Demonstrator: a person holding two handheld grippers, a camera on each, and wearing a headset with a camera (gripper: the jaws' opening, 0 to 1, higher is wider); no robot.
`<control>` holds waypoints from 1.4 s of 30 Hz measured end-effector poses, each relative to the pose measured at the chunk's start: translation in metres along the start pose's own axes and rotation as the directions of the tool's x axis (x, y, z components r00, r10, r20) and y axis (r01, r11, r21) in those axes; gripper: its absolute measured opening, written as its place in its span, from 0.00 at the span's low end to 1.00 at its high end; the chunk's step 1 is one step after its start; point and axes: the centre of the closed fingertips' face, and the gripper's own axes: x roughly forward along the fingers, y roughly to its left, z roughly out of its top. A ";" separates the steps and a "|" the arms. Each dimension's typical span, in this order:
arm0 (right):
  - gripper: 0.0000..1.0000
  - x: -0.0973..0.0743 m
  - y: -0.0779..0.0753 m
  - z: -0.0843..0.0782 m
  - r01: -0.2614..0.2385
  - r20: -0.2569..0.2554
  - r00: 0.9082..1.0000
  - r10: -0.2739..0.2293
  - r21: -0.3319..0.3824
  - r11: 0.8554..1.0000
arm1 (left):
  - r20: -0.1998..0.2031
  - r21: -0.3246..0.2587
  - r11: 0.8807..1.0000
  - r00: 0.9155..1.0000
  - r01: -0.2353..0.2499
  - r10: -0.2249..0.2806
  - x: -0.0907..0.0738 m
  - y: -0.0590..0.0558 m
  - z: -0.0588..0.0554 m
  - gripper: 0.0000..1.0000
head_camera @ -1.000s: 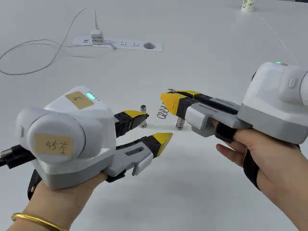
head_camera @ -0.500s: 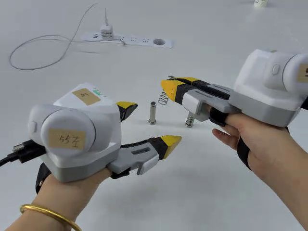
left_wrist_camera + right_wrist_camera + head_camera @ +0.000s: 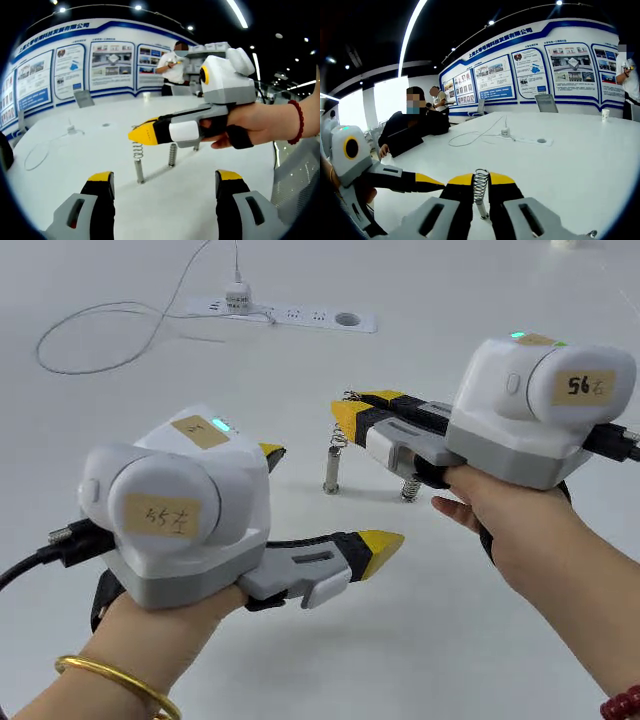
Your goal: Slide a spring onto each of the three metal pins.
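Between right claw (image 3: 481, 179) jaws: spring (image 3: 480, 189) gripped, atop upright pin (image 3: 483, 210).

The right gripper (image 3: 350, 412) and its held spring (image 3: 339, 443) block the top of the bare metal pin (image 3: 331, 472). A spring-loaded pin (image 3: 409, 490) stands just beside it. The tabletop (image 3: 300, 380) beyond it lies open.

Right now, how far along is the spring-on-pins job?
Done: one metal pin already carries a spring. In hand: the right gripper pinches a second spring at the top of the bare pin, not yet slid down; the left gripper is open, holding nothing. Left: seat this spring, then a third pin, which I cannot make out.
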 end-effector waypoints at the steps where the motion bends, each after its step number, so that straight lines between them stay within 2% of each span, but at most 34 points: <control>1: 0.11 0.001 -0.001 -0.002 0.002 -0.009 1.000 -0.002 0.001 1.000 | -0.005 -0.005 1.000 1.000 0.000 0.000 0.000 0.000 -0.001 0.86; 5: 0.11 0.003 -0.001 -0.008 0.009 -0.021 1.000 -0.009 -0.009 1.000 | -0.010 -0.014 1.000 1.000 0.000 0.000 0.001 0.000 -0.002 0.90; 6: 0.11 0.002 0.000 -0.006 0.010 -0.011 1.000 -0.010 -0.012 1.000 | -0.007 -0.014 1.000 1.000 -0.001 0.001 0.001 0.001 -0.002 0.91; 9: 0.11 0.003 0.000 -0.006 0.017 -0.016 1.000 -0.018 -0.049 0.999 | -0.006 -0.015 1.000 1.000 -0.004 0.004 0.000 0.002 -0.001 0.92; 23: 0.12 0.005 0.005 -0.027 0.008 -0.091 0.996 -0.026 -0.193 0.981 | -0.010 -0.004 1.000 1.000 -0.010 0.010 -0.001 0.003 -0.001 0.92; 27: 0.12 0.007 0.004 -0.035 0.008 -0.118 0.993 -0.031 -0.191 0.982 | -0.014 -0.001 1.000 1.000 -0.012 0.012 -0.001 0.003 -0.001 0.92; 31: 0.12 0.009 0.001 -0.044 0.004 -0.154 0.988 -0.034 -0.188 0.982 | -0.043 0.001 1.000 0.999 -0.019 0.019 -0.002 0.005 -0.006 0.92; 42: 0.12 0.009 0.002 -0.063 -0.007 -0.217 0.976 -0.035 -0.188 0.982 | -0.039 -0.003 0.999 0.999 -0.032 0.032 -0.004 0.010 -0.006 0.91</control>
